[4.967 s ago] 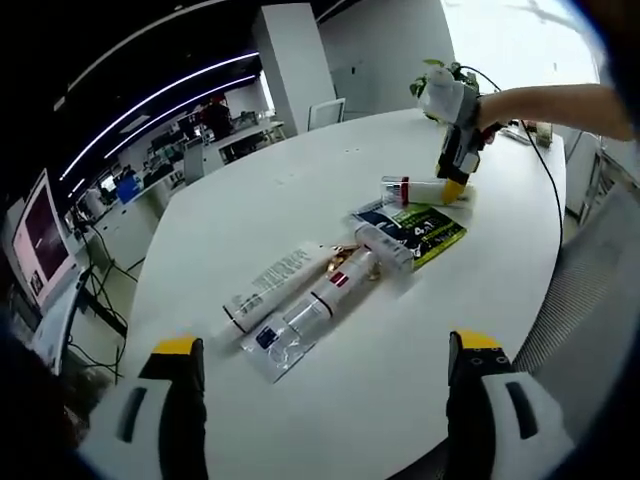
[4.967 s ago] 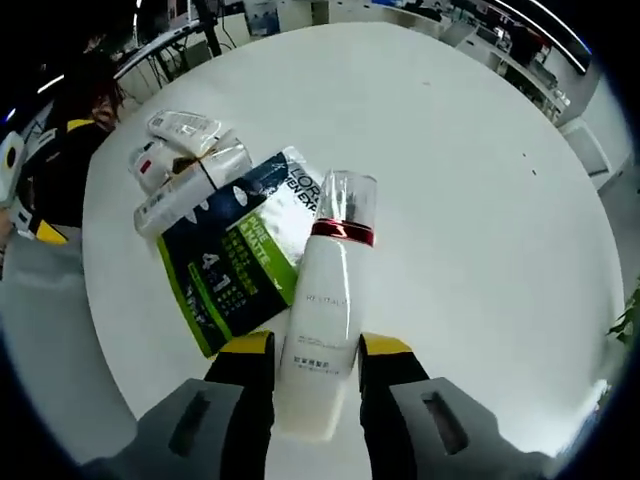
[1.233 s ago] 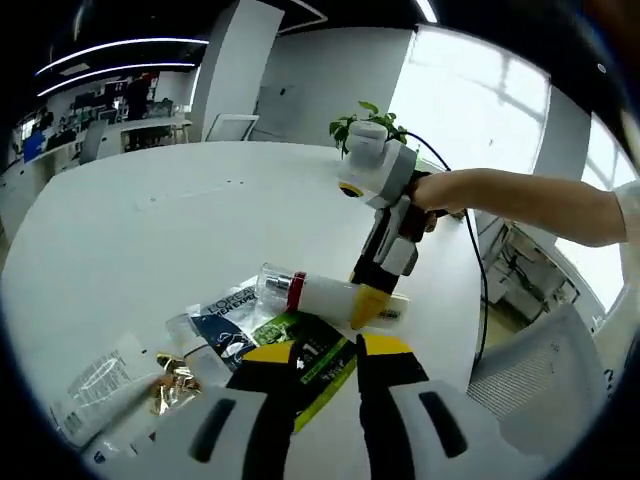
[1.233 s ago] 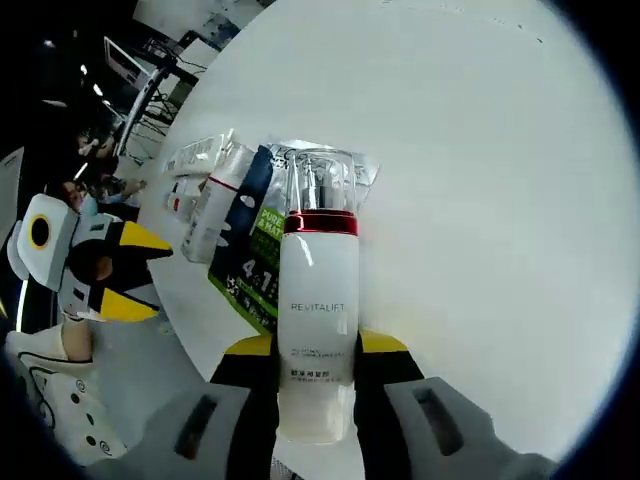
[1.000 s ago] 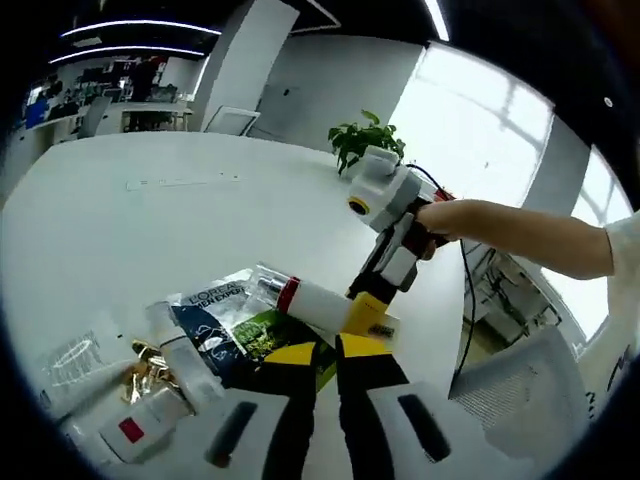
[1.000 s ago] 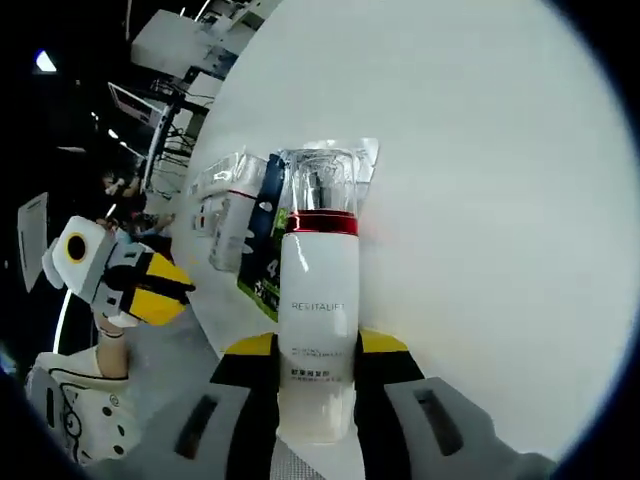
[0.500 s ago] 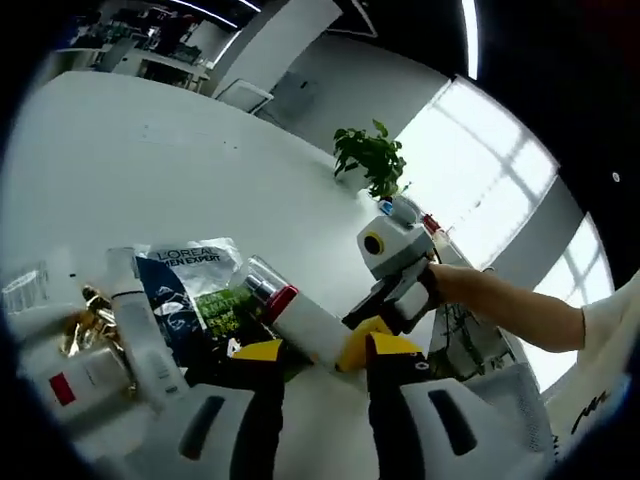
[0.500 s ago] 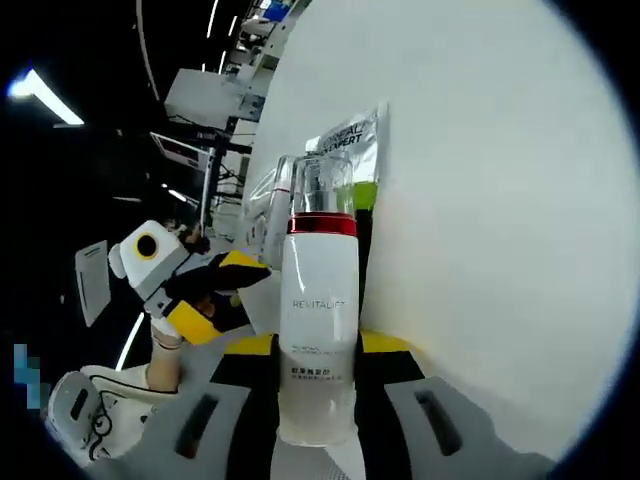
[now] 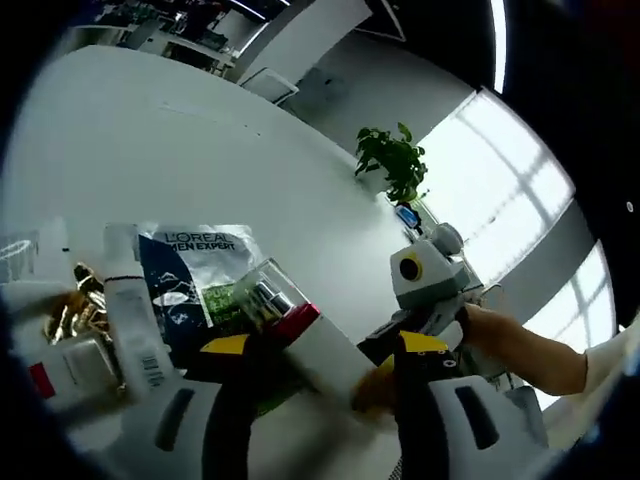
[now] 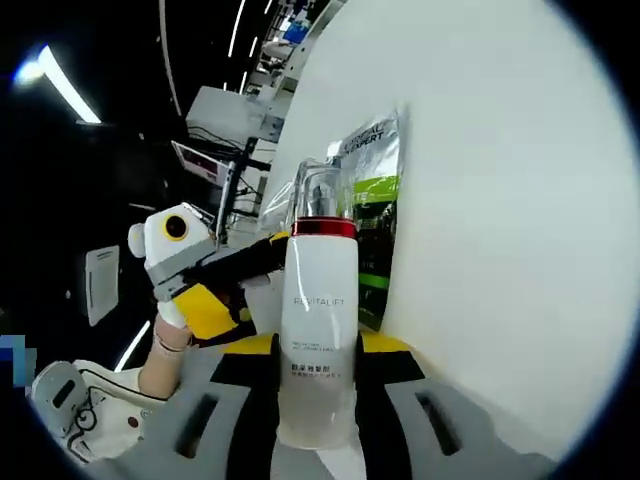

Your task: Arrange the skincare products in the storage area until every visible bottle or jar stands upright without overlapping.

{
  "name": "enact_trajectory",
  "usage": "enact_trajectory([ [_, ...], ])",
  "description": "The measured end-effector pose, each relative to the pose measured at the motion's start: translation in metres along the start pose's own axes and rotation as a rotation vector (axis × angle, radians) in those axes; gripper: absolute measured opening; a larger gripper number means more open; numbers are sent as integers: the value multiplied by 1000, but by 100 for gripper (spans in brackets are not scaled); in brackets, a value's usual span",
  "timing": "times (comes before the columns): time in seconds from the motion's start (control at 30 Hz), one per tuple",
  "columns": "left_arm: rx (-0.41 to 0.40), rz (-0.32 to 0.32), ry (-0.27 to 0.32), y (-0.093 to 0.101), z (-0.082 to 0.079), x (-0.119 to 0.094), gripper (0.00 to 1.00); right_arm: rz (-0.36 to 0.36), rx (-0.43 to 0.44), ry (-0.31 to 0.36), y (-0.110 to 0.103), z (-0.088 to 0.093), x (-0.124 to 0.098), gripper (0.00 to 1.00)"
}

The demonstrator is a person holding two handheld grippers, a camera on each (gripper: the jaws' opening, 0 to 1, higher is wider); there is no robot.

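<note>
The bottle point(image 10: 318, 330), smooth white with a red collar and clear domed cap, is clamped at its base by the right gripper point(image 10: 315, 350). The left gripper point(image 9: 320, 350) straddles it, jaws apart. Beneath lie a glossy sachet point(image 9: 195, 265) and a tube point(image 9: 135, 325) on the white table point(image 9: 150, 150).

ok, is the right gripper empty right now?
No: in the right gripper view the right gripper is clamped on the white Revitalift bottle, which sits between its yellow-tipped jaws.
</note>
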State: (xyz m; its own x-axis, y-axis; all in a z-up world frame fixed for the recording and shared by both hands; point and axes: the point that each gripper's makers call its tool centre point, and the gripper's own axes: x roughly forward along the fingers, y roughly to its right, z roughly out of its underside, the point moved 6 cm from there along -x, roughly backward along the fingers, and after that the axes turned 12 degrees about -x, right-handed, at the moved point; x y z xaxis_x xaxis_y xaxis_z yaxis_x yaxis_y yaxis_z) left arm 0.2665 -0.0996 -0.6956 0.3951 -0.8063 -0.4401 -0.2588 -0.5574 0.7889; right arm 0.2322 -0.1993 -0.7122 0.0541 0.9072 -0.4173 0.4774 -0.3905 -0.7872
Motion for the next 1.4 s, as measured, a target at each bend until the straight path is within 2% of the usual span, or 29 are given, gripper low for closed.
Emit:
enact_trajectory([
  [0.17, 1, -27, -4, -4, 6, 2, 46, 43, -97, -20, -3, 0, 5, 27],
  [0.3, -16, -37, 18, -7, 0, 1, 43, 104, -172, -49, -2, -3, 6, 28],
  [0.4, -21, -52, 24, -11, -1, 1, 38, 177, -269, -94, -3, -5, 8, 28],
  [0.53, -31, -56, 36, -14, -4, 1, 38, 243, -359, -93, -7, -8, 11, 28],
  [0.6, -39, -57, 41, -16, -7, 2, 39, 311, -458, -114, -10, -10, 12, 28],
  [0.7, -47, -57, 43, -15, -6, 2, 38, 429, -662, -192, -19, -13, 15, 28],
  [0.73, -55, -48, 36, -15, -6, 1, 39, 456, -712, -210, -11, -20, 14, 28],
  [0.77, -61, -44, 33, -16, -7, 1, 39, 467, -753, -223, -12, -21, 15, 28],
  [0.83, -62, -40, 32, -15, -7, 0, 39, 510, -785, -238, -13, -20, 16, 28],
  [0.97, -57, -34, 45, -14, -11, -3, 37, 531, -805, -211, -17, -18, 20, 29],
  [1.13, 10, 17, 83, 3, -17, -4, 30, 574, -863, -198, -23, -21, 17, 30],
  [1.33, 186, 12, 89, 16, -22, -7, 29, 551, -917, -186, -27, -22, 13, 31],
  [1.4, 273, 16, 82, 24, -23, -8, 29, 538, -944, -190, -30, -21, 11, 32],
])
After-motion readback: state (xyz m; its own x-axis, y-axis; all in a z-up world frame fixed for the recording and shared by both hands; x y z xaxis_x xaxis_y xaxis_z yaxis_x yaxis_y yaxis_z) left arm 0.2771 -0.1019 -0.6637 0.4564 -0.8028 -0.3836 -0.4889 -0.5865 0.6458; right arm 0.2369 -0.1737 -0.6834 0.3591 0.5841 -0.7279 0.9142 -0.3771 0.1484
